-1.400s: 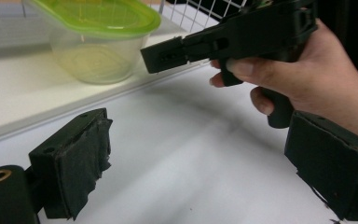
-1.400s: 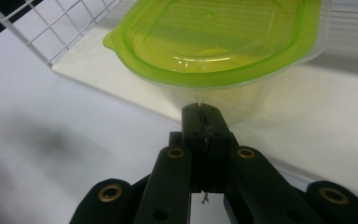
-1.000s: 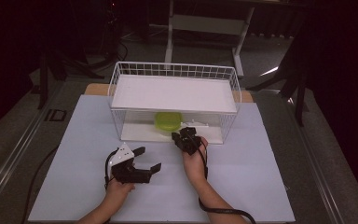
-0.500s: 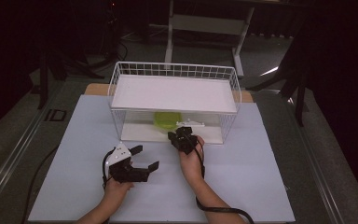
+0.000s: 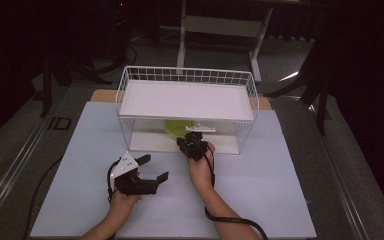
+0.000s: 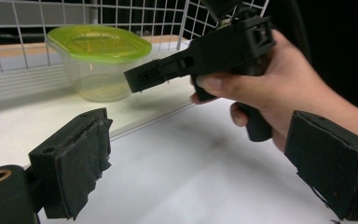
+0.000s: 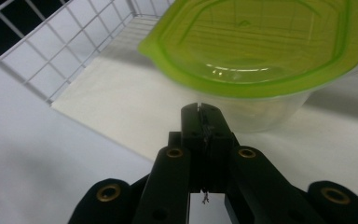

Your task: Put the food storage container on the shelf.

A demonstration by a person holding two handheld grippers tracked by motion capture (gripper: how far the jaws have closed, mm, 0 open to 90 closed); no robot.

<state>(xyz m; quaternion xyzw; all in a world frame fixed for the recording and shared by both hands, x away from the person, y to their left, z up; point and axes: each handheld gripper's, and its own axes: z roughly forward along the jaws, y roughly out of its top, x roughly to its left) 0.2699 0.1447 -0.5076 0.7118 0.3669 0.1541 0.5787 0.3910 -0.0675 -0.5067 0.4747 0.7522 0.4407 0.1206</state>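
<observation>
Black left gripper (image 5: 152, 169), lower left of frame, jaws spread wide, holding nothing; right gripper (image 5: 187, 142), centre, jaws pressed together, empty, pointed at green-lidded container (image 5: 179, 126) on wire rack's (image 5: 125, 100) lower shelf; approach step; next move requires parting those jaws.

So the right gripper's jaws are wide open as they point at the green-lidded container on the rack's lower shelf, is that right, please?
Not quite: the right gripper's jaws are shut, pressed together with nothing between them, as the right gripper view shows. The rest holds: they point at the green-lidded container, which sits on the lower shelf of the rack.
</observation>
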